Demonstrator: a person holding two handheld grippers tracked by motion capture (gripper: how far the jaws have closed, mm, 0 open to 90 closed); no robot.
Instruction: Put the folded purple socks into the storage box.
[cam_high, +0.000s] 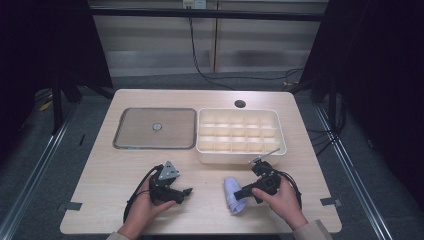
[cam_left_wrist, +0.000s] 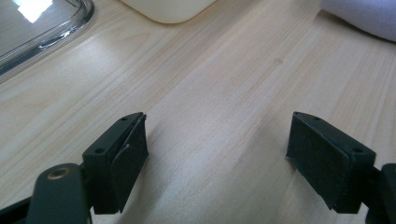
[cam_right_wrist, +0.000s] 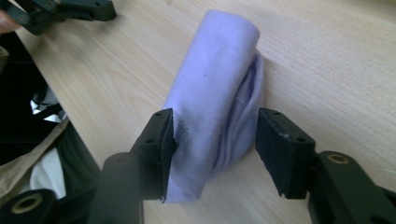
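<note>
A rolled lavender cloth (cam_high: 231, 189) lies on the wooden table near its front edge, right of centre. My right gripper (cam_high: 241, 194) reaches it from the right. In the right gripper view, the cloth (cam_right_wrist: 215, 70) lies between that gripper's (cam_right_wrist: 215, 140) jaws: the left pad touches it, while the right pad stands just beside it, so the gripper is open. My left gripper (cam_high: 185, 195) rests on the table to the cloth's left. Its jaws (cam_left_wrist: 217, 149) stand wide open over bare wood, with the cloth's edge (cam_left_wrist: 364, 16) farther off.
A white box (cam_high: 241, 152) with several empty compartments stands behind the cloth. Left of it lies a flat metal tray (cam_high: 120, 127) with a small round thing (cam_high: 157, 126) at its middle. A cable hole (cam_high: 240, 104) is at the table's back. Bare wood lies between the grippers.
</note>
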